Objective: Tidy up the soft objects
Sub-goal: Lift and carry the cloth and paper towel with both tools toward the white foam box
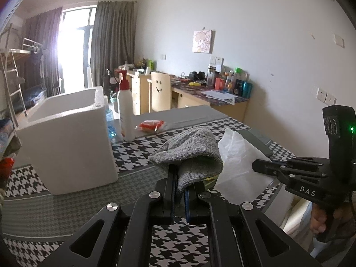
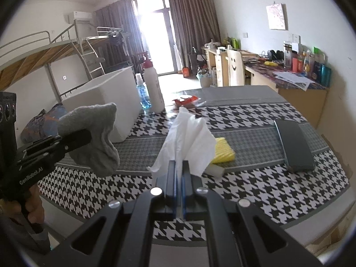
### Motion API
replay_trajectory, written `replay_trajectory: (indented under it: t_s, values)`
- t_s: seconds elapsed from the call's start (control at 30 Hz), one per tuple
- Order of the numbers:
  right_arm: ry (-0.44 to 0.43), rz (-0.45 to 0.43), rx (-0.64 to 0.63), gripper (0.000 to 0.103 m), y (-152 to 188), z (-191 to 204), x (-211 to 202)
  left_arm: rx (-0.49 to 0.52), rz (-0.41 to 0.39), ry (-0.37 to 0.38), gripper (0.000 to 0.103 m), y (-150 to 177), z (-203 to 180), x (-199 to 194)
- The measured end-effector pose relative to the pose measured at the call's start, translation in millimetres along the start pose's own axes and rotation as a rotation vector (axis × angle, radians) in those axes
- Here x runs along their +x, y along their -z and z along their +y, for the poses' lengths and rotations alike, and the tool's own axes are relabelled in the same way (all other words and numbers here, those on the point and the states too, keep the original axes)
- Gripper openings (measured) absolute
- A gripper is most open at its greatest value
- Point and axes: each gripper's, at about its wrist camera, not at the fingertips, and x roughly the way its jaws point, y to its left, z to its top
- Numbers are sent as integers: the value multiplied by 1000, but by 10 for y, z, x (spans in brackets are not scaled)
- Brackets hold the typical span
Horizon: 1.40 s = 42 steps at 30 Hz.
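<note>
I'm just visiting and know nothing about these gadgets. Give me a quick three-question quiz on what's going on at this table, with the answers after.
1. True or false: the left tool is clamped on a grey cloth.
2. What does the right tool hold? A) a sponge B) a white tissue C) a bottle
3. Fill in: the yellow sponge lies on the ______.

Key:
1. True; the cloth hangs from its closed jaws, clear of the table.
2. B; the white tissue is pinched between its jaws.
3. Table; it rests on the checked tablecloth, near the dark case.
</note>
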Motion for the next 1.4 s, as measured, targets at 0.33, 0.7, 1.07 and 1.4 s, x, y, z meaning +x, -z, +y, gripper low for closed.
replay_trajectory:
  t_s: [0.33, 0.7, 1.07, 1.4]
  values:
    - [-35, -26, -41, 6, -133, 109, 51, -11, -20, -39, 6, -39, 103, -100]
    - [-67, -49, -71, 6, -234, 184, 94, -5, -38, -71, 6, -181, 208, -162]
    - [-93, -78, -96, 6, -391, 250, 121, 4, -59, -116, 6, -329, 325, -179]
    - [-103, -96, -112, 6, -523, 281, 160, 11, -81, -125, 6, -465, 419, -196]
